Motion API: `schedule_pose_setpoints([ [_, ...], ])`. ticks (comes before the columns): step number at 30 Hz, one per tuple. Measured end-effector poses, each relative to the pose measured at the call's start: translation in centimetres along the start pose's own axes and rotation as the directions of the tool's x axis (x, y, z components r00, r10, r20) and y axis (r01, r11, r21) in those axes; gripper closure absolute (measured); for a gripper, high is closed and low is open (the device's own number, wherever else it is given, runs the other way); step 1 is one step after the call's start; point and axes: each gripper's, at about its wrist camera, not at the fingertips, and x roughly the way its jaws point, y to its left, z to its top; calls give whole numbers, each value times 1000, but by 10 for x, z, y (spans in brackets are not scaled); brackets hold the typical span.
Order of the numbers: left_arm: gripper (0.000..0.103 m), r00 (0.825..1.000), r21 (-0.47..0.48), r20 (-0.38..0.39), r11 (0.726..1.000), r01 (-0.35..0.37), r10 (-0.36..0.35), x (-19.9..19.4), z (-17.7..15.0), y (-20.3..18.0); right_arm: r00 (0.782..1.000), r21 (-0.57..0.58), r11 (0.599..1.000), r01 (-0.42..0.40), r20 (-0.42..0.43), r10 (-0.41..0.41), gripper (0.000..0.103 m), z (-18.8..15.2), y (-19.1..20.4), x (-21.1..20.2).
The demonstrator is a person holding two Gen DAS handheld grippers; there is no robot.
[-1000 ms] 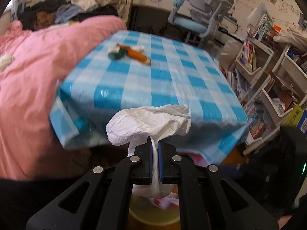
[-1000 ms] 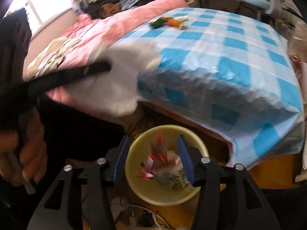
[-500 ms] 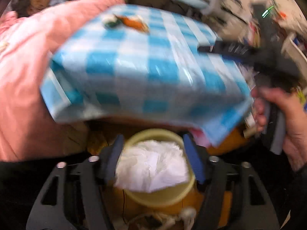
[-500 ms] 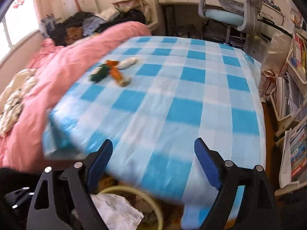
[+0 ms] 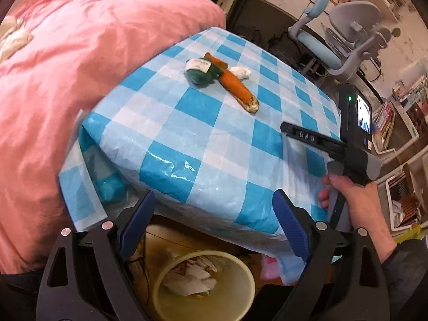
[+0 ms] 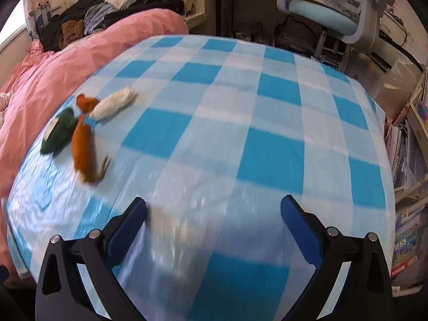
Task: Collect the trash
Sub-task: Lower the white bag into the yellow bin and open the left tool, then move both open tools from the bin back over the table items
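On the blue-checked table [image 5: 214, 144] lie a green wrapper [image 5: 200, 73], an orange wrapper [image 5: 238, 89] and a small white tissue ball [image 5: 240, 71]. My left gripper [image 5: 212, 200] hangs over the table's near edge, its jaws opening, nothing between them. Below it stands a yellow bin [image 5: 251, 281] with crumpled white tissue [image 5: 192, 278] inside. My right gripper [image 6: 214, 206] hovers over the tablecloth [image 6: 267, 147], jaws opening wide and empty. The green wrapper [image 6: 58, 133], orange wrapper [image 6: 83, 147] and tissue [image 6: 115, 104] lie far to its left. A hand [image 5: 355, 195] holds that gripper.
A pink duvet [image 5: 67, 93] on a bed presses against the table's left side. A grey-blue office chair [image 6: 334, 13] stands behind the table. Bookshelves [image 5: 396, 123] crowd the right. Clothes [image 6: 88, 24] are piled at the bed's head.
My left gripper opened and dropped the white tissue into the bin, then shifted toward the table. The right gripper swung from over the bin to above the tablecloth and opened wider.
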Motion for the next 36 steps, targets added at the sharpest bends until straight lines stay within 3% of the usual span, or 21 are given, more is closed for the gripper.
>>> schedule_pose_setpoints([
  [8, 17, 994, -72, -100, 997, 25, -32, 24, -11, 10, 1000, 3, 1000, -2, -2, 2, 6, 1, 0, 0],
  [17, 17, 986, -9, -150, 998, 65, -66, 34, -27, -9, 1000, 3, 1000, -3, -2, 3, 6, -1, 0, -2],
  [30, 17, 978, -15, -141, 988, 152, -153, 18, -22, -12, 1000, 2, 1000, -3, -2, 3, 6, 1, 0, 0],
  [36, 17, 981, -10, -130, 990, 142, -142, 18, -20, -13, 1000, 2, 1000, -3, -2, 3, 6, 1, 0, 0],
])
